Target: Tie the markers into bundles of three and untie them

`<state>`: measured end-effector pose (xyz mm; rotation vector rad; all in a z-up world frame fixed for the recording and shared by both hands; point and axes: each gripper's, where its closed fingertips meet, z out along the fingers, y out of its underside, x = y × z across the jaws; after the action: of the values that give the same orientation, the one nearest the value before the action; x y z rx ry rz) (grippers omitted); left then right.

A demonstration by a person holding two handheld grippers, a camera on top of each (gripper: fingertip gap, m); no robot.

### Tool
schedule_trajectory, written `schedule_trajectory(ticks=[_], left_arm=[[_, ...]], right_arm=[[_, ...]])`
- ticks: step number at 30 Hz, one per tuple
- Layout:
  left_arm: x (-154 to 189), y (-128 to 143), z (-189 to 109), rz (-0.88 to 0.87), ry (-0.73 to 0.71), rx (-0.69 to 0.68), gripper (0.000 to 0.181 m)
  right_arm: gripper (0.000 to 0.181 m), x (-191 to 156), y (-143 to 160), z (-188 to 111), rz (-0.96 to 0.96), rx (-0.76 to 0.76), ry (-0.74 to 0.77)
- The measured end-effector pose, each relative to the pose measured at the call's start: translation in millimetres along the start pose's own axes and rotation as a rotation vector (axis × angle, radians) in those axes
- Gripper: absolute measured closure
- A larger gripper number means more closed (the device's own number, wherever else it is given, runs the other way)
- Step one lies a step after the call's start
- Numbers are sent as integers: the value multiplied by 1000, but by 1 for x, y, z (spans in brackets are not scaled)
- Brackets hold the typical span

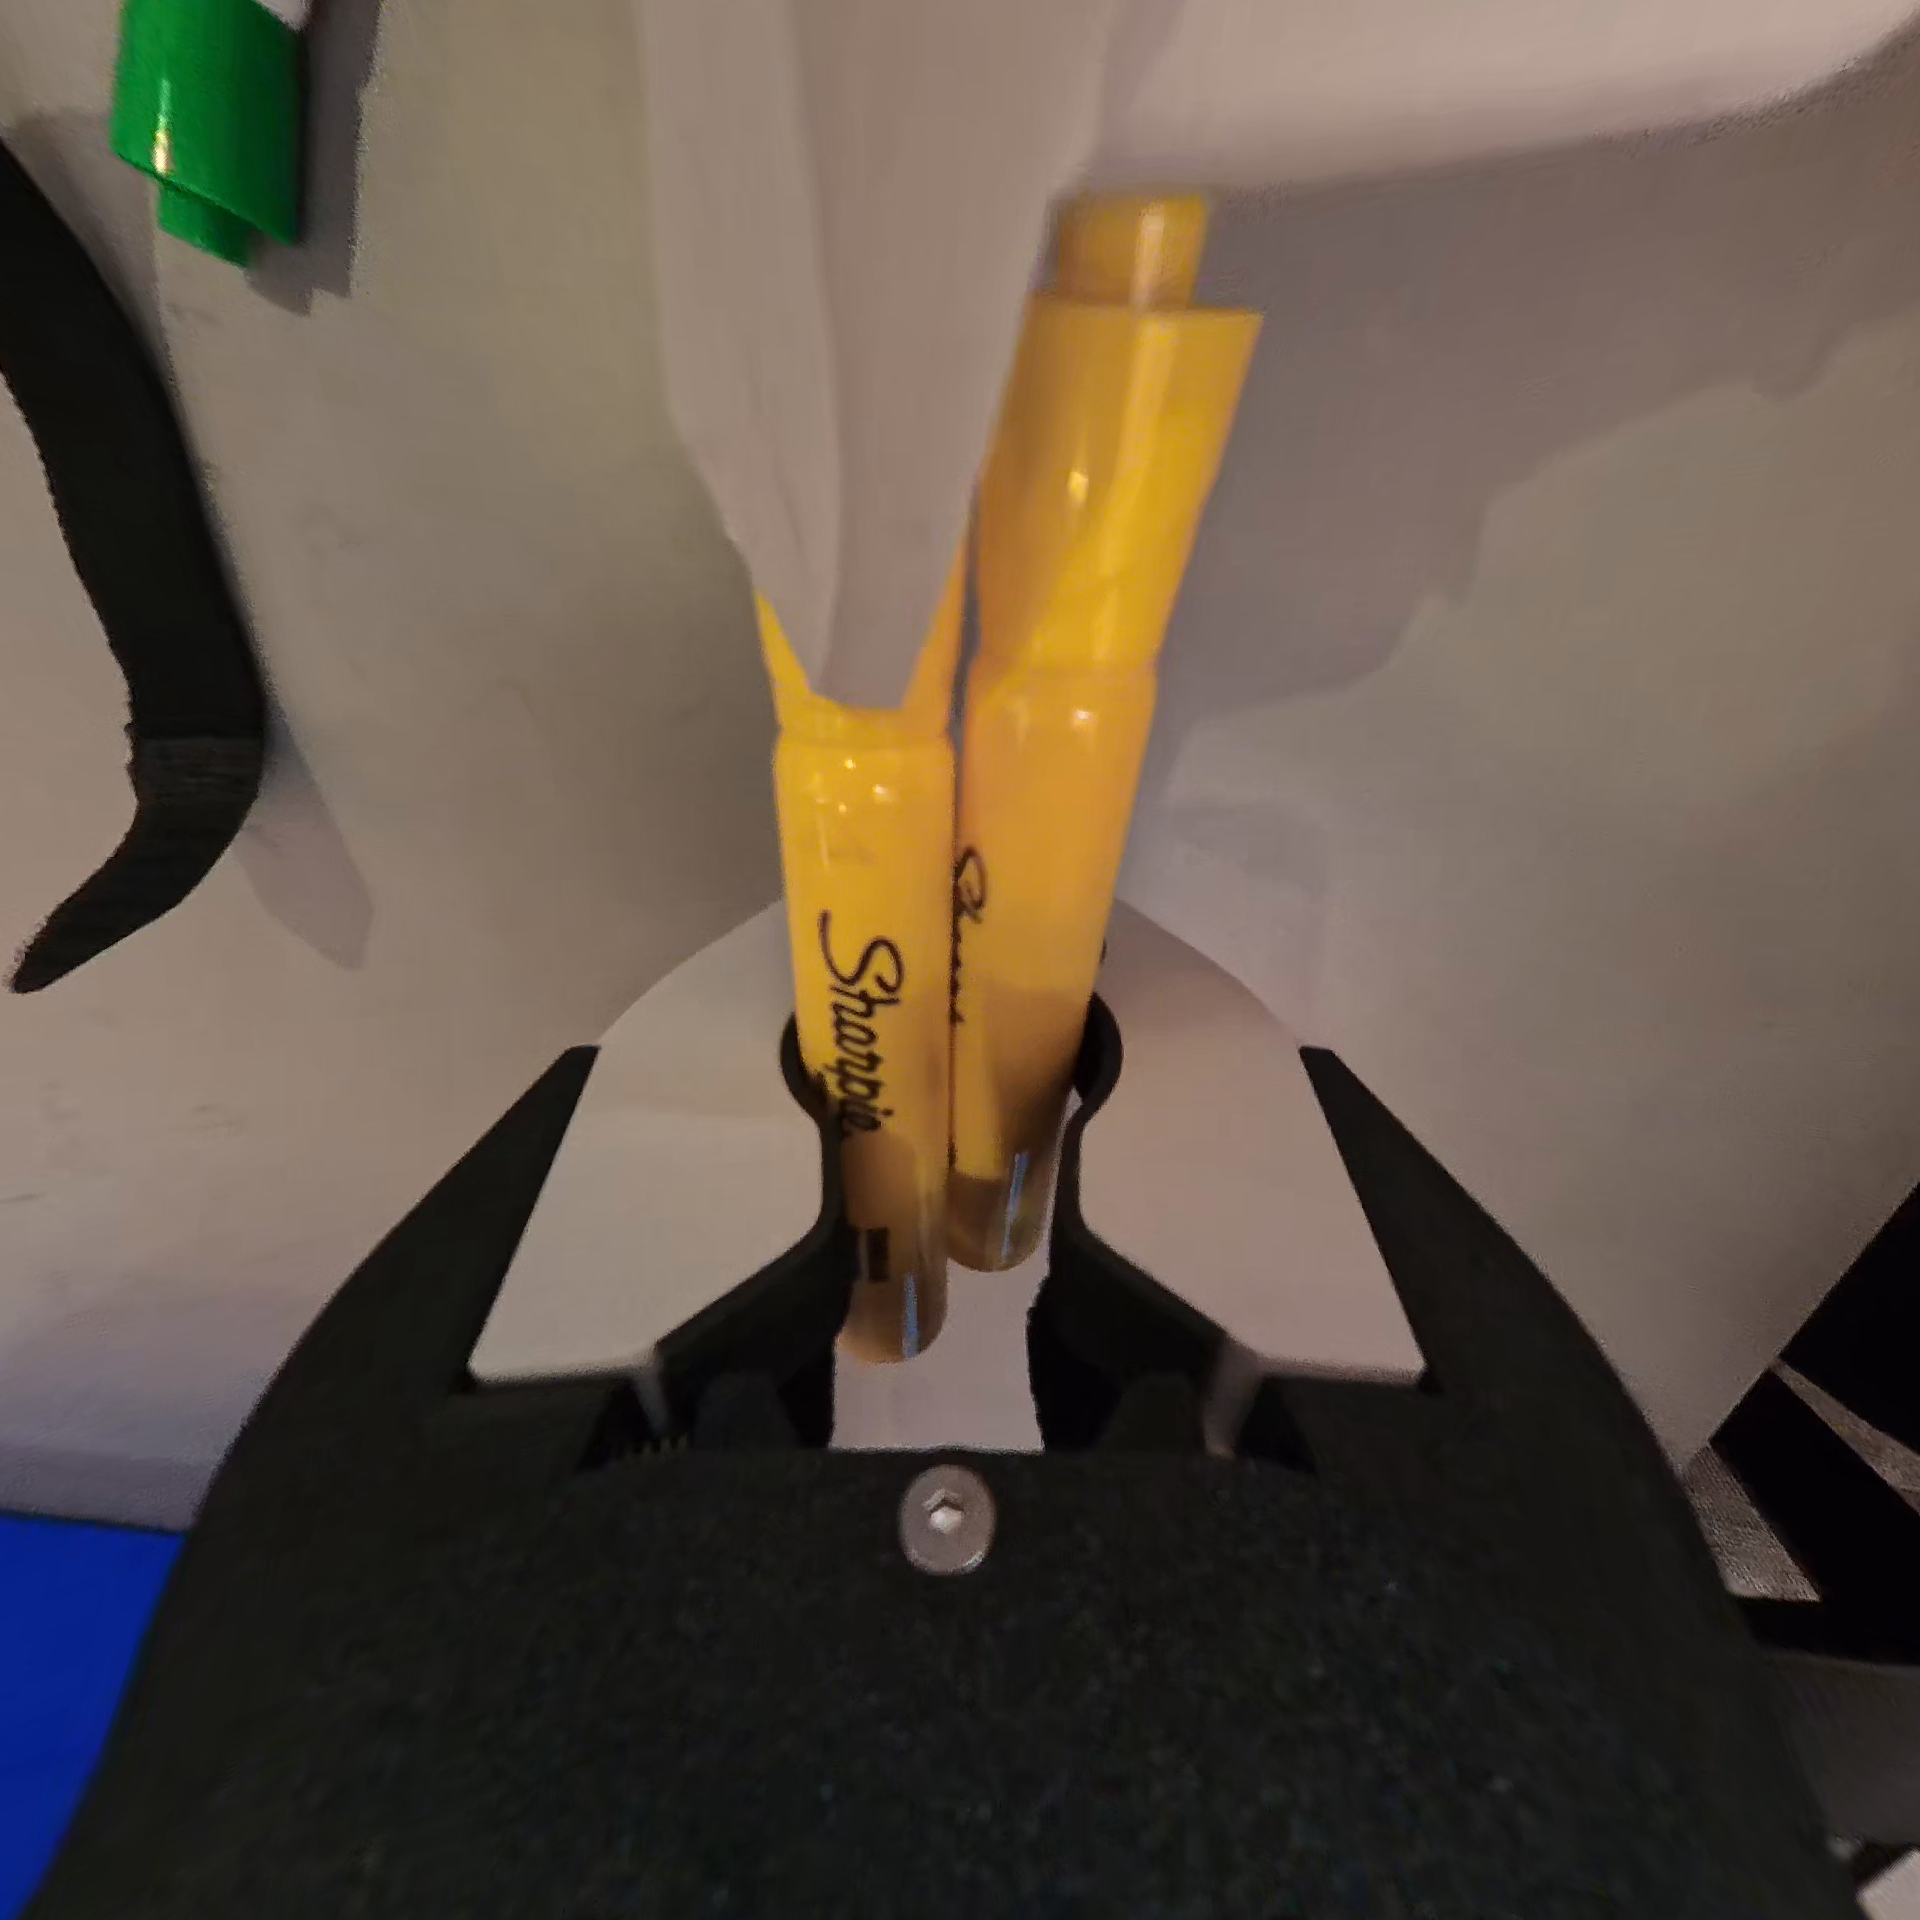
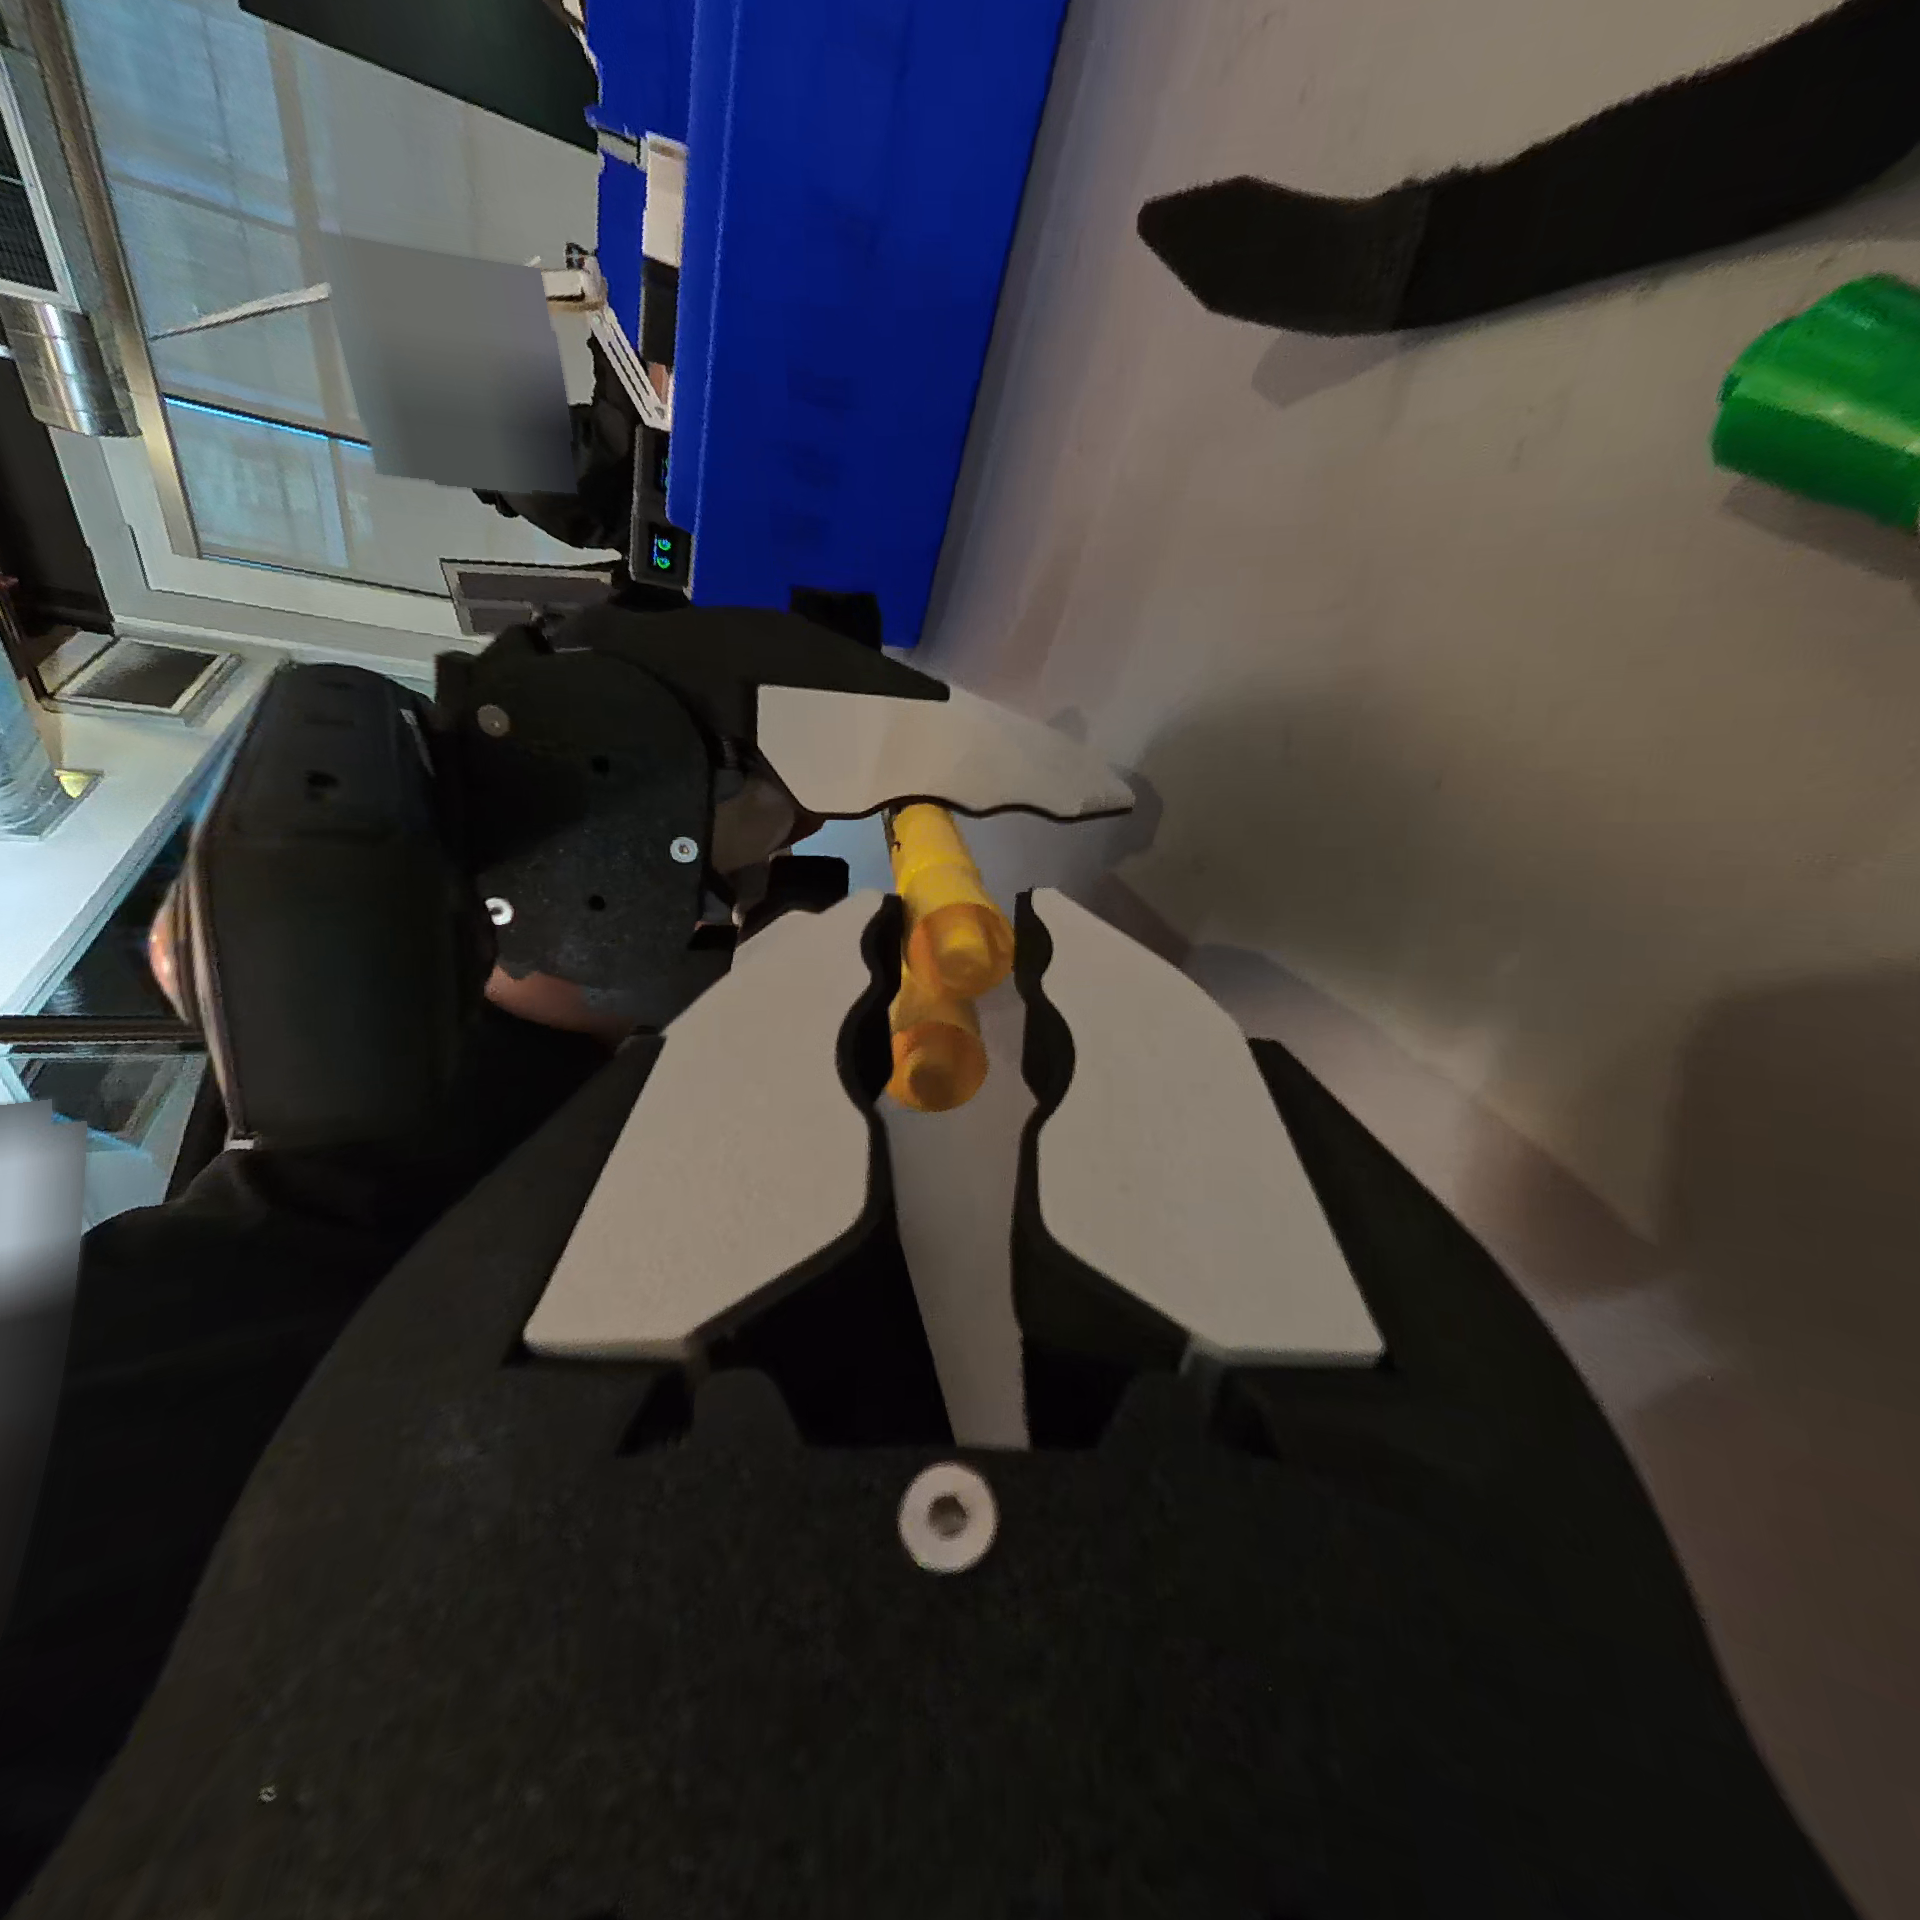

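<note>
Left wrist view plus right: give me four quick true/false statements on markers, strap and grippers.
1. The left gripper is shut on two yellow markers. True.
2. The black strap is wrapped around the yellow markers. False: it lies loose on the white table, apart from them.
3. A green marker lies on the table, outside both grippers. True.
4. The right gripper is far from the markers. False: its fingers flank their far ends, though contact cannot be told.

Two yellow markers (image 1: 1049,748) were held side by side, touching, caps pointed toward twelve o'clock in the left wrist view. A green marker (image 1: 208,125) was seen at eleven o'clock, a black strap (image 1: 145,644) lying curved at nine o'clock.
</note>
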<state>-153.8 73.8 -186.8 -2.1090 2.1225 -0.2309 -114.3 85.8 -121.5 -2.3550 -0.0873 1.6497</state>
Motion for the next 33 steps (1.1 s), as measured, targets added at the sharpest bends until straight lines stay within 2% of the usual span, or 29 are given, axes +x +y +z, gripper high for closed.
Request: schedule_trajectory(ticks=[5, 7, 8, 10, 19, 22, 27, 31, 33], left_arm=[[0, 3, 1, 17, -9, -32, 140], [-4, 4, 1, 19, -24, -37, 163], [-1, 2, 0, 12, 3, -21, 163], [7, -3, 0, -5, 70, 13, 163], [0, -5, 8, 12, 50, 6, 162], [1, -6, 7, 15, 57, 24, 163], [7, -6, -2, 23, 91, 60, 162], [11, -8, -6, 18, 126, 82, 162], [17, -8, -9, 30, 148, 93, 162]], right_arm=[[161, 1, 6, 0, 0, -40, 2], [160, 1, 4, -3, -7, -40, 5], [160, 0, 0, -5, -10, -9, 3], [160, 3, 5, -4, -26, -42, 18], [160, 13, 7, -6, -45, -52, 30], [155, 13, 6, -13, -129, -47, 52], [142, 14, 5, -42, -315, 0, 93], [132, 9, 22, -40, -534, -33, 116], [135, 12, 25, -35, -635, -36, 167]])
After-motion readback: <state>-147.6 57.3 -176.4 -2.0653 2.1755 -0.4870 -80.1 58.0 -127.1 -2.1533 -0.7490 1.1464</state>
